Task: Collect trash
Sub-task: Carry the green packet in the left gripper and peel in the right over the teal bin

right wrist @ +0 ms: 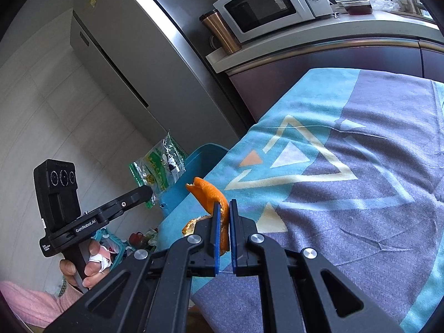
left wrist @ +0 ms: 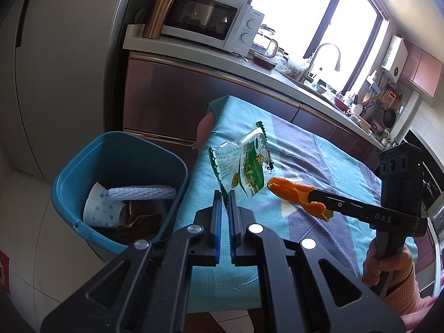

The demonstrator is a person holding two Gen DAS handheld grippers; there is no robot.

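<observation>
My left gripper (left wrist: 225, 197) is shut on a green and clear snack wrapper (left wrist: 244, 163), held up over the left edge of the cloth-covered table (left wrist: 319, 161). The wrapper also shows in the right wrist view (right wrist: 159, 166), at the tip of the left gripper (right wrist: 148, 191). My right gripper (right wrist: 224, 208) is shut on an orange peel (right wrist: 208, 191), held above the table. In the left wrist view the peel (left wrist: 294, 191) sticks out of the right gripper (left wrist: 310, 195). A blue trash bin (left wrist: 83, 172) stands on the floor left of the table, below the wrapper.
The bin holds a paper cup (left wrist: 100, 208), white foam netting (left wrist: 141, 193) and brown scraps. A fridge (right wrist: 144, 63) stands behind it. A counter with a microwave (left wrist: 208, 22), copper tumbler (left wrist: 159, 12) and sink tap (left wrist: 327, 55) runs behind the table.
</observation>
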